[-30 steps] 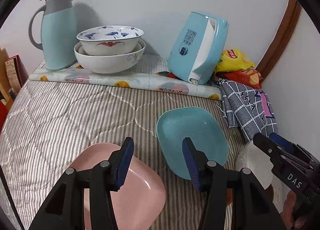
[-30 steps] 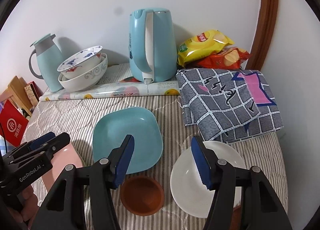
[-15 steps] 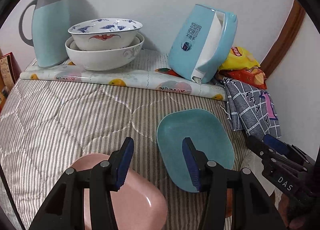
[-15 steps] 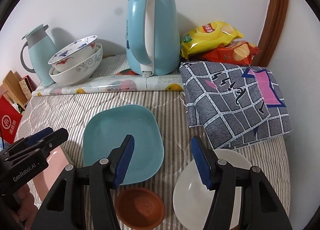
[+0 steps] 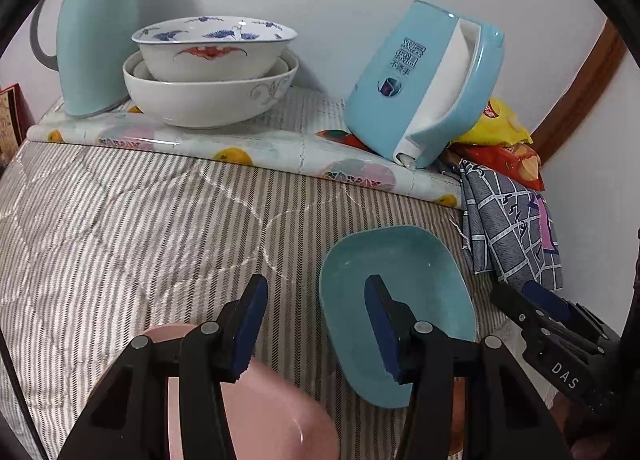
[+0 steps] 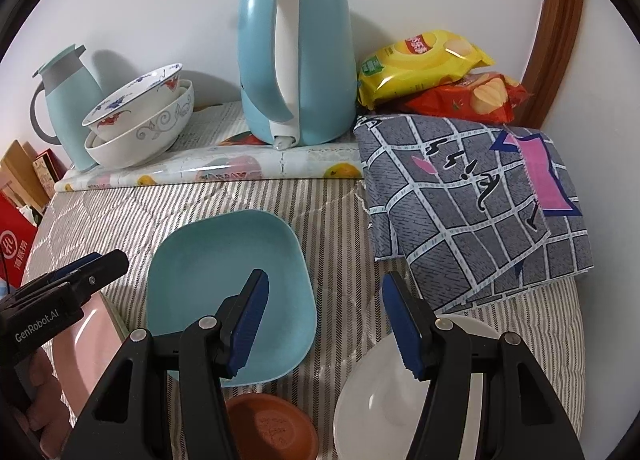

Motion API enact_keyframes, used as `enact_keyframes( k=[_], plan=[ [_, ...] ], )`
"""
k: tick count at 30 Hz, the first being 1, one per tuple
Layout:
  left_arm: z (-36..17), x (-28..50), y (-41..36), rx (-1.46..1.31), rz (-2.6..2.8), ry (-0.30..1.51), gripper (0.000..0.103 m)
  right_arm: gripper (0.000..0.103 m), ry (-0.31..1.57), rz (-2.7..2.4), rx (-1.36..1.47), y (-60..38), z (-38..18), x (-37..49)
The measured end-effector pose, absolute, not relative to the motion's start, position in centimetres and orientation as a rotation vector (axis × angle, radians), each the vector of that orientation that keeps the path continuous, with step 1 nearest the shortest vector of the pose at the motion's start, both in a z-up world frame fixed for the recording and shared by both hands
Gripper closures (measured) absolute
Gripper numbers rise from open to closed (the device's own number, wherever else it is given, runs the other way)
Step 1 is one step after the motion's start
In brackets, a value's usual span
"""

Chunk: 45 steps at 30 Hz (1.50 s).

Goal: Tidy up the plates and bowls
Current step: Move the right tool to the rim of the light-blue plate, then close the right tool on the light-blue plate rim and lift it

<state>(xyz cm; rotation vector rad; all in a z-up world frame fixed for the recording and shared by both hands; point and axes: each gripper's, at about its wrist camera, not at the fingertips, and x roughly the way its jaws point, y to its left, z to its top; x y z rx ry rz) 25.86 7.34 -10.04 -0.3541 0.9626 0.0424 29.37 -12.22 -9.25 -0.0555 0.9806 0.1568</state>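
Observation:
A teal square plate (image 5: 416, 284) (image 6: 232, 264) lies on the striped cloth mid-table. A pink plate (image 5: 264, 416) (image 6: 88, 344) lies to its left, a small brown dish (image 6: 272, 428) in front of it, and a white plate (image 6: 384, 400) to the right. Two nested white bowls (image 5: 212, 72) (image 6: 140, 120) stand at the back left. My left gripper (image 5: 312, 324) is open and empty, between the pink and teal plates. My right gripper (image 6: 324, 320) is open and empty, between the teal and white plates.
A light-blue kettle (image 6: 296, 72) and a teal thermos jug (image 5: 96, 28) stand at the back on a fruit-print mat (image 5: 260, 148). A folded grey checked cloth (image 6: 472, 196) and snack bags (image 6: 424, 60) lie at the right. The wall is close behind.
Both grippers have moved forward toward the back of the table; the bowls, kettle and plates appear larger and nearer. Both stay open and empty.

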Motion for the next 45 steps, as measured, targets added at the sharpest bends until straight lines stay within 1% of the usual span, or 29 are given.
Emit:
enact_keyframes(
  k=[8, 13, 23, 26, 27, 29, 31, 34, 35, 36, 39, 41, 45],
  plan=[
    [-11.6, 27.0, 6.2, -0.335, 0.034, 1.002, 0.055, 0.046, 1.012, 0.194, -0.13, -10.5, -10.7, 30.9],
    [-12.5, 27.8, 5.8, -0.314, 0.036, 1.027, 0.055, 0.054, 1.044, 0.198, -0.152, -10.0, -11.6, 32.0],
    [-14.1, 28.8, 6.0, -0.327, 0.027, 1.071, 0.055, 0.058, 1.118, 0.207, -0.151, -9.4, -13.8, 33.3],
    [-14.3, 28.8, 5.9, -0.319, 0.025, 1.073, 0.056, 0.065, 1.146, 0.222, -0.148, -9.1, -14.4, 33.7],
    [-14.3, 28.7, 5.9, -0.318, 0.024, 1.07, 0.056, 0.07, 1.156, 0.224, -0.152, -9.0, -14.6, 33.7],
    [-14.4, 28.7, 6.0, -0.318, 0.031, 1.065, 0.056, 0.077, 1.163, 0.229, -0.153, -8.8, -14.9, 33.8],
    [-14.5, 28.7, 6.0, -0.316, 0.037, 1.064, 0.059, 0.08, 1.161, 0.219, -0.161, -8.7, -15.0, 33.8],
    [-14.4, 28.7, 6.1, -0.315, 0.04, 1.059, 0.07, 0.089, 1.141, 0.215, -0.151, -8.6, -15.2, 33.7],
    [-14.3, 28.7, 6.2, -0.321, 0.035, 1.053, 0.078, 0.09, 1.132, 0.218, -0.143, -8.6, -15.0, 33.7],
    [-14.3, 28.6, 6.2, -0.324, 0.03, 1.049, 0.083, 0.092, 1.124, 0.222, -0.139, -8.7, -14.9, 33.6],
    [-14.0, 28.4, 6.4, -0.315, 0.038, 1.042, 0.091, 0.094, 1.101, 0.224, -0.138, -8.5, -14.5, 33.3],
    [-13.9, 28.2, 6.8, -0.324, 0.045, 1.037, 0.094, 0.095, 1.086, 0.229, -0.127, -8.5, -14.1, 33.1],
    [-13.3, 27.6, 8.0, -0.37, 0.04, 1.019, 0.096, 0.1, 1.07, 0.244, -0.086, -8.8, -13.3, 32.6]
  ],
)
